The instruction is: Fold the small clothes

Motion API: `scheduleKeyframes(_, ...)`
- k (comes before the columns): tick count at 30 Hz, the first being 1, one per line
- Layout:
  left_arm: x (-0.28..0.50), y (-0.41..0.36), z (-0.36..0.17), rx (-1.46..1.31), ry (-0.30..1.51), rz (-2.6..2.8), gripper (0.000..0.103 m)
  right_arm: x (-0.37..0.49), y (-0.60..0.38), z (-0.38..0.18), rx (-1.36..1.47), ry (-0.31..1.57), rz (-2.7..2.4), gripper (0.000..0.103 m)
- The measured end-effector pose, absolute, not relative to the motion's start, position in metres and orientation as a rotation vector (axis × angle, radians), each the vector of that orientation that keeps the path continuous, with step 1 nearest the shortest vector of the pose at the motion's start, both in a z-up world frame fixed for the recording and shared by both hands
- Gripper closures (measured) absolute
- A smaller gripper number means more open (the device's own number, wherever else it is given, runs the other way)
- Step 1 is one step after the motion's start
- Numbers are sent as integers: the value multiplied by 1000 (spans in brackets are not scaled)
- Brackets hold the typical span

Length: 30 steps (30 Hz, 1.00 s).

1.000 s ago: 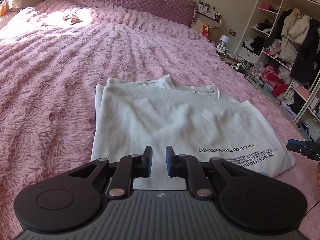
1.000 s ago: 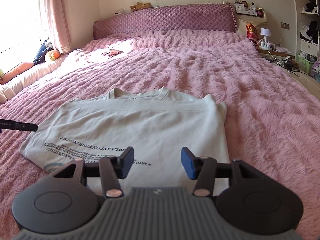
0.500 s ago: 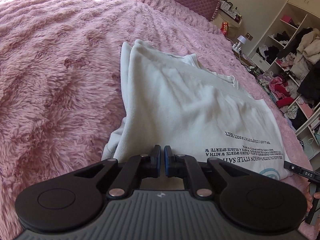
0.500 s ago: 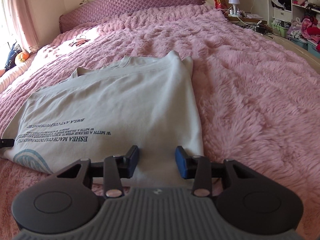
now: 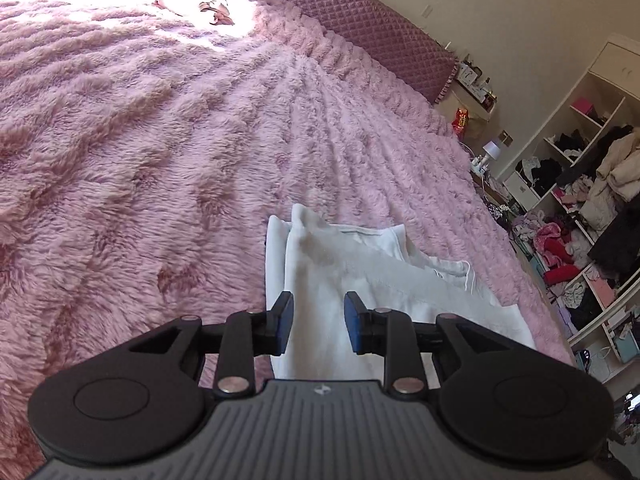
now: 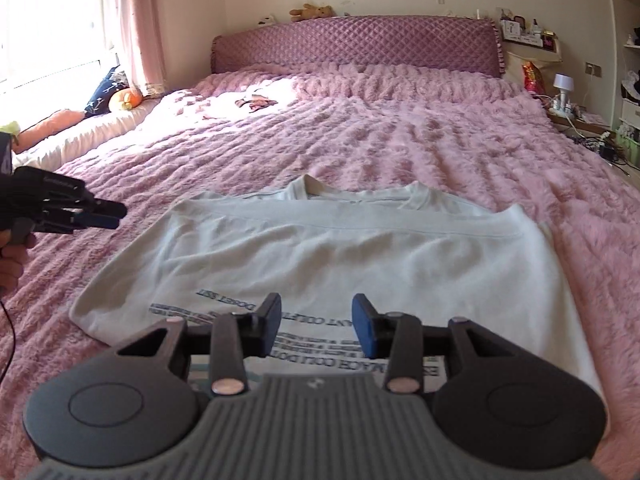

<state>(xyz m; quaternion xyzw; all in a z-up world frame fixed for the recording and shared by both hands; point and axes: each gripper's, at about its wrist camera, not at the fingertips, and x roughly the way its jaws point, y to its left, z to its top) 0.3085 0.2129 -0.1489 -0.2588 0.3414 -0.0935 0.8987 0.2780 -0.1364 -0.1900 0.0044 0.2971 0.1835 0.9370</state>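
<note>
Left gripper (image 5: pixel 318 326): jaws opening, nothing pinched.
Right gripper (image 6: pixel 316 326): jaws apart, empty.
Folded white cotton T-shirt (image 6: pixel 320 252): flat, twelve o'clock; print partly hidden.
Shaggy pink bedspread (image 6: pixel 440 140): beneath, ribbed pile.

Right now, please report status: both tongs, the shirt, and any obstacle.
Left tongs opening, nothing gripped. Right tongs open, empty, over the print. White shirt lies half-folded on pink blanket. Nothing in the way.
</note>
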Motion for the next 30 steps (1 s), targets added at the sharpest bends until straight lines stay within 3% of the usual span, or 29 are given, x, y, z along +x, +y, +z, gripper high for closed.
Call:
scheduleKeyframes(11,359,223,-177,-588,763,-152,71,251,30,-214,-163,654,673,66)
scheduleKeyframes(15,367,225,-189,-617,781,-157,67,239,61,-220,-276,623,710,61)
scheduleKeyframes(22,380,233,-207,-703,805,-162,60,226,98,-239,-553,519,650,61)
scheduleKeyframes(30,405,236,-217,-817,827,-205,59,224,126,-259,-737,427,582,61)
